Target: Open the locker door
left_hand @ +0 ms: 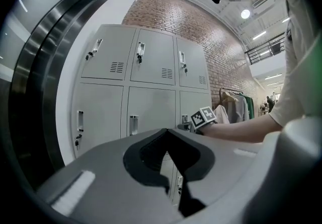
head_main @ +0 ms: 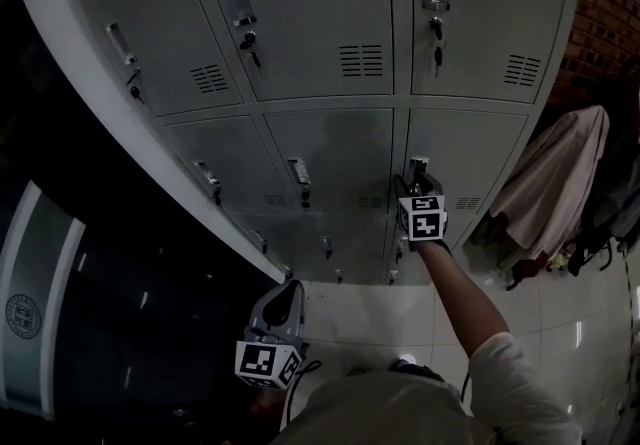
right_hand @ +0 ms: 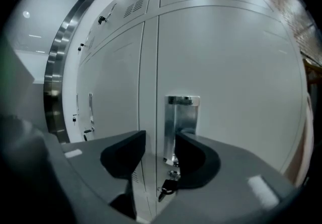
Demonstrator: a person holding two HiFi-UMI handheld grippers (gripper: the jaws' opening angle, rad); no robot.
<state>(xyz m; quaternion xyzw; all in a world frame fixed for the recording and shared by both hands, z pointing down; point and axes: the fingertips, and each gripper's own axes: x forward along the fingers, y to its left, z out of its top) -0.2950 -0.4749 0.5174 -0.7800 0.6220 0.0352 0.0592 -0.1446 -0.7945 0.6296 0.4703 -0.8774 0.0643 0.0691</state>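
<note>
Locker door handle (right_hand: 182, 115) faces right gripper's (right_hand: 160, 137) released fingers; head view hides their gap

Three cameras, one bank of lockers

The head view looks steeply down from above over the lockers (head_main: 320, 133), the floor (head_main: 560, 303) and both grippers. The left gripper view sits low and well back, facing the locker fronts and tilted slightly up, so it catches the right gripper (left_hand: 186, 126) at a door (left_hand: 193, 103). The right gripper view is close up to that same door, facing its metal handle (right_hand: 182, 122). All three views share this door.
</note>
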